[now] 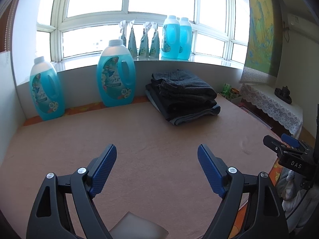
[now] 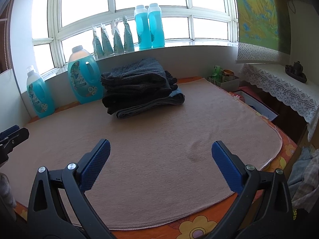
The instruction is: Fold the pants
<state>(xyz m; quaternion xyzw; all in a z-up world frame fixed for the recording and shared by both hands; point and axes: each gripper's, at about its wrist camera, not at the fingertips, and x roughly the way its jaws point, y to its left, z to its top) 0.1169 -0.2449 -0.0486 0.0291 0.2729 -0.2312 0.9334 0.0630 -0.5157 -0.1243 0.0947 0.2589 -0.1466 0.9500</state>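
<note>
A stack of folded dark pants (image 1: 182, 94) lies at the far side of the pinkish-beige mat (image 1: 139, 135), near the wall below the window; it also shows in the right wrist view (image 2: 139, 87). My left gripper (image 1: 157, 149) is open and empty, held above the near part of the mat. My right gripper (image 2: 160, 146) is open and empty, above the mat (image 2: 159, 149) too, well short of the stack. The right gripper shows at the right edge of the left wrist view (image 1: 287, 147). The left gripper's tip shows at the left edge of the right wrist view (image 2: 12, 137).
Two blue detergent bottles (image 1: 116, 75) (image 1: 46, 91) stand on the table left of the stack. More bottles (image 1: 175, 37) and pouches (image 1: 141, 41) line the windowsill. A lace-covered shelf (image 2: 283, 85) and a box (image 2: 257, 105) are at the right. Loose cloth (image 2: 305, 175) lies beyond the table's right edge.
</note>
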